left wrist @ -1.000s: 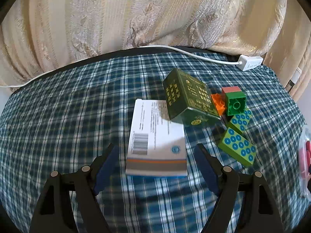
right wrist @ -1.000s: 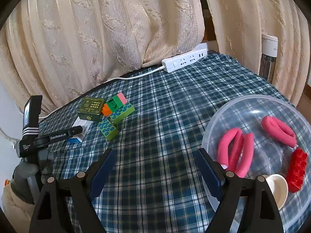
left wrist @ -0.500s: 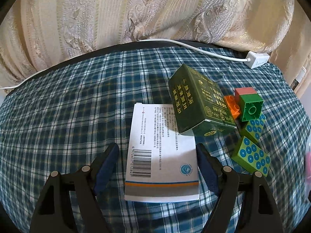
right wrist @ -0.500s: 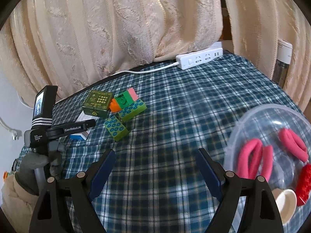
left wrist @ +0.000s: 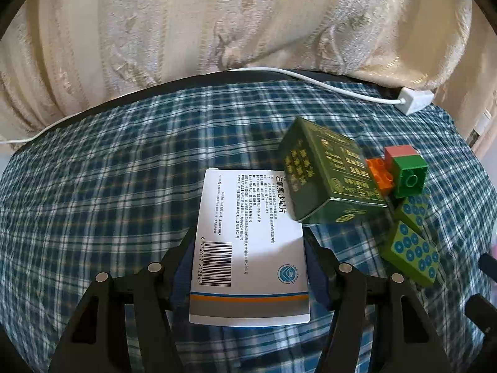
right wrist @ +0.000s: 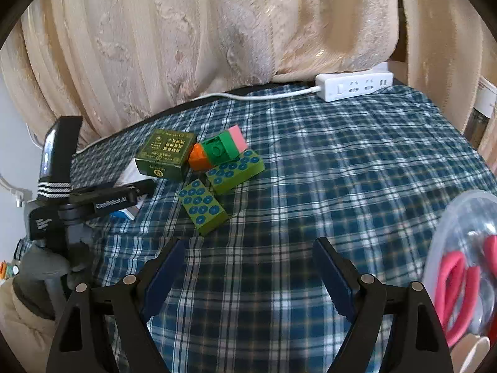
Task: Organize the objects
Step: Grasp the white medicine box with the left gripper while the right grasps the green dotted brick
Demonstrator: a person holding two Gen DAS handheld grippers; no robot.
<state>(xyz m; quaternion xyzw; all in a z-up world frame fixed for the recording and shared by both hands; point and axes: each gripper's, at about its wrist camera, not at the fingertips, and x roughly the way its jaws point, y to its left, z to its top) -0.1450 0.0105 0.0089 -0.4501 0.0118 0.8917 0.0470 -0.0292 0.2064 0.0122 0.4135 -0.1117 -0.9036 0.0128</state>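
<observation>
— White box (left wrist: 248,248) sits between my left gripper (left wrist: 248,258) pads on the plaid cloth (left wrist: 108,202); the jaws are closing and already touch both its sides.

— And your right?

— My right gripper (right wrist: 248,267) hangs spread wide over bare cloth, holding nothing. Beyond it lie two green bricks (right wrist: 202,206), then a dark green box (right wrist: 164,155) leaning on the white one's far end, then the power strip (right wrist: 354,86) by the curtain (right wrist: 186,31).
</observation>
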